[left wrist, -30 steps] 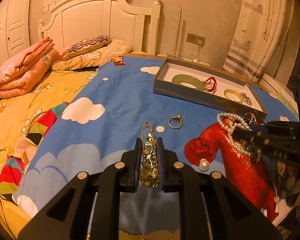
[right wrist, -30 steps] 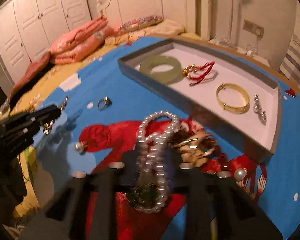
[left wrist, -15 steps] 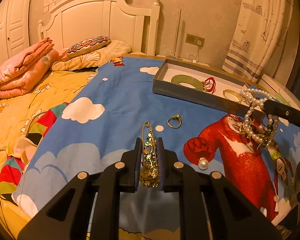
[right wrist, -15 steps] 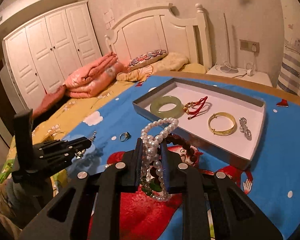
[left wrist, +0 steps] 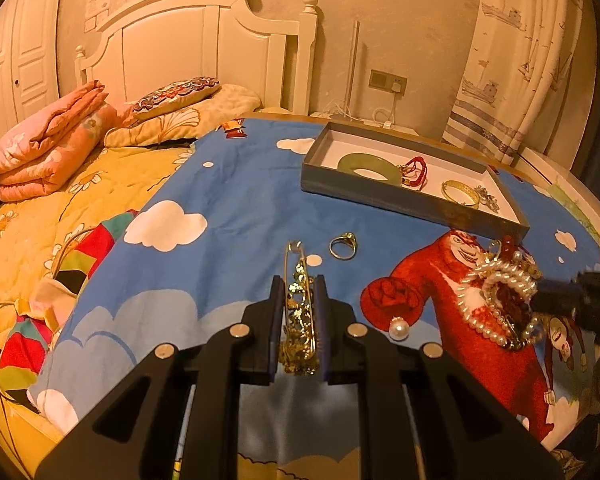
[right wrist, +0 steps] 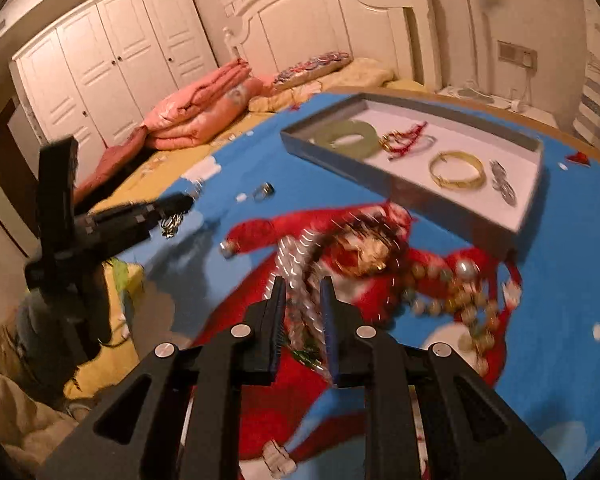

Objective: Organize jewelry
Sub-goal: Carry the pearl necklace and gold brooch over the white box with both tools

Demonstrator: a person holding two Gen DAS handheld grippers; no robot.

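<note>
My left gripper (left wrist: 299,292) is shut on a long gold pin with dangling gold charms (left wrist: 298,312), held just above the blue cartoon blanket. At the right edge of that view my right gripper (left wrist: 540,300) is shut on a pearl necklace (left wrist: 496,300) tangled with brown beads and gold pieces. The right wrist view shows the same gripper (right wrist: 303,292) with the pearls (right wrist: 300,260) blurred and swinging. The grey tray (left wrist: 380,196) beyond holds a jade bangle (left wrist: 366,164), a red cord bracelet (left wrist: 414,170), a gold bangle (left wrist: 460,194) and silver earrings (left wrist: 488,198).
A gold ring (left wrist: 343,246) and a loose pearl (left wrist: 399,327) lie on the blanket between the grippers and the tray. Folded pink quilts (left wrist: 48,144) and pillows sit near the white headboard. A curtain (left wrist: 512,60) hangs at the right.
The right gripper carried the pearl bundle to the right, up near the tray's corner, then lower again; the bundle now swings and blurs. The left gripper and its gold pin stayed put.
</note>
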